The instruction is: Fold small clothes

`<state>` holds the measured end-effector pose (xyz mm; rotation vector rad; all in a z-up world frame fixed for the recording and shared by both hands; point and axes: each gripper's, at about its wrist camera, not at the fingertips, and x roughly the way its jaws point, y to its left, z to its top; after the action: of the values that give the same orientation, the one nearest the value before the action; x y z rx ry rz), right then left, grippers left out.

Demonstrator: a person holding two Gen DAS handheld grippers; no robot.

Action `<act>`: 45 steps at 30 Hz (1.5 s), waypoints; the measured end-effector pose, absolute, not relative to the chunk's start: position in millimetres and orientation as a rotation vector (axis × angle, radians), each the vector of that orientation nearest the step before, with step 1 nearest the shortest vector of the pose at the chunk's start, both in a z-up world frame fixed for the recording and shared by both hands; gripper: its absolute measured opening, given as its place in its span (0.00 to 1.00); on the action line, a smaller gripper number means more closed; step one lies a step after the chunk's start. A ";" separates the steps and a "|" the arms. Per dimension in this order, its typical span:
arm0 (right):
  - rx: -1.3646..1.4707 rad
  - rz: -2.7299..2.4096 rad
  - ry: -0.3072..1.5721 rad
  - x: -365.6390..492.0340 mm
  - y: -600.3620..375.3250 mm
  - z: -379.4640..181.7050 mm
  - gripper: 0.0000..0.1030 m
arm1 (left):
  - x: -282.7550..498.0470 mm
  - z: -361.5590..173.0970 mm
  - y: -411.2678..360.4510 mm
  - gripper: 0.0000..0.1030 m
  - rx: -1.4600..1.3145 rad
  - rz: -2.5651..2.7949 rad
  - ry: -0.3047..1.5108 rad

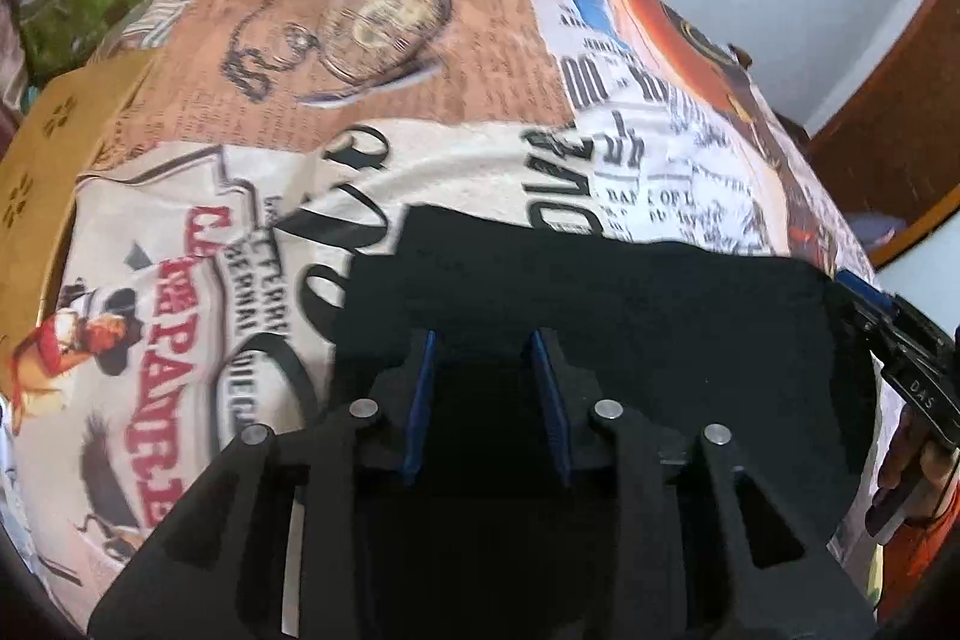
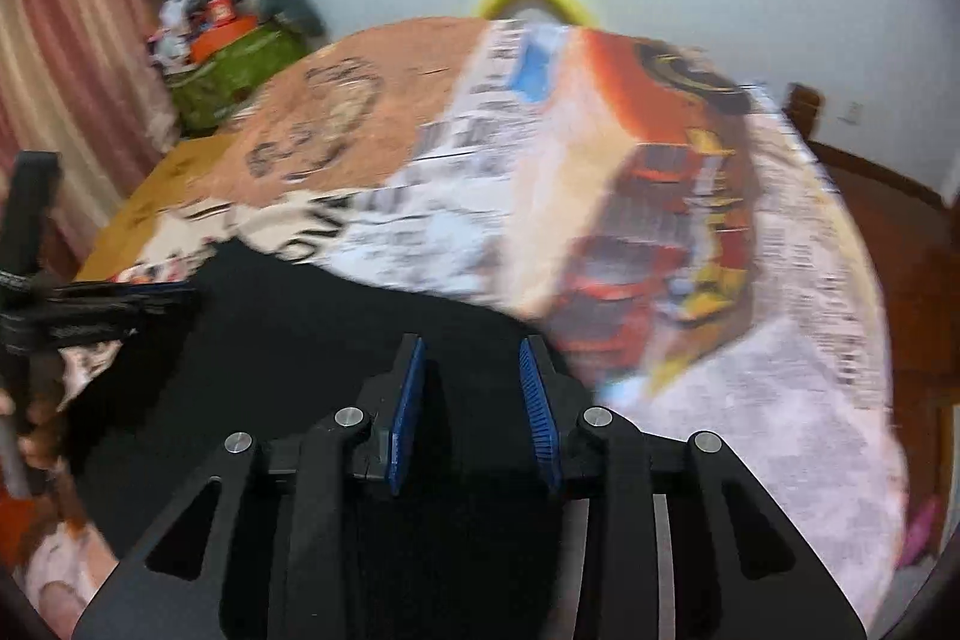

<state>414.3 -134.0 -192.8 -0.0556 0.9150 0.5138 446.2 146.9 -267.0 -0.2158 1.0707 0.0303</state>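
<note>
Both grippers — left, right — gape over the black garment; soft, limp — pinch its edges.

A black garment lies spread flat on the printed tablecloth, at its near edge.

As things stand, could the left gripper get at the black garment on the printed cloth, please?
Probably yes: the left gripper is open just over the black garment, with nothing between them; the right gripper works its other side.
</note>
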 end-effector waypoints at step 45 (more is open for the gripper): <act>0.098 0.561 0.930 354.6 -152.7 -189.0 0.11 | 381.2 -263.4 162.8 0.14 -0.362 -0.080 1.063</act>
<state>354.6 -152.7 -189.0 0.0983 0.9296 0.5612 381.2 162.8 -263.4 -0.3625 1.0626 -0.0800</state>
